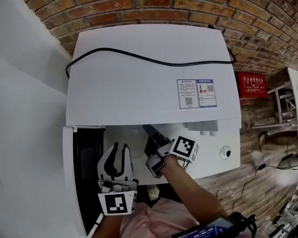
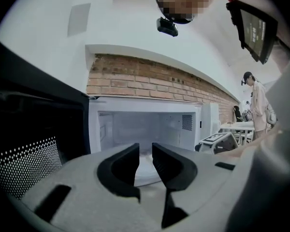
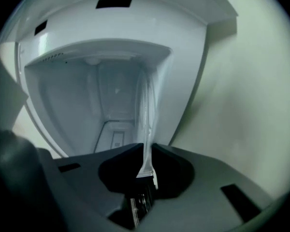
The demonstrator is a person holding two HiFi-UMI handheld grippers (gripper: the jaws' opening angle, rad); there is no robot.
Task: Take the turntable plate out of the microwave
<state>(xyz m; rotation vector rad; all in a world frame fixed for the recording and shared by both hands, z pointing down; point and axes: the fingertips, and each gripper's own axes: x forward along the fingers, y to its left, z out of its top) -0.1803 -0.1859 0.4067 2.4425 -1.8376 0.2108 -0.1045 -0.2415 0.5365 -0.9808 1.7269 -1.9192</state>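
Note:
A white microwave point(image 1: 149, 78) stands with its door point(image 1: 72, 182) swung open to the left. The glass turntable plate point(image 3: 146, 110) runs edge-on between the jaws of my right gripper point(image 3: 146, 149), which is rolled onto its side and shut on the plate's rim. In the head view my right gripper point(image 1: 149, 132) reaches into the cavity mouth. My left gripper point(image 1: 120, 146) hovers in front of the opening, to the left of the right one. Its jaws point(image 2: 145, 151) are slightly parted with nothing between them. The plate point(image 2: 146, 170) shows pale on the cavity floor beyond them.
A black power cord point(image 1: 139, 58) lies across the microwave's top, against a brick wall point(image 1: 164, 4). The door's perforated screen point(image 2: 24, 163) is close on the left. A red box point(image 1: 252, 85) sits at the right. A person point(image 2: 256, 100) stands far off at tables.

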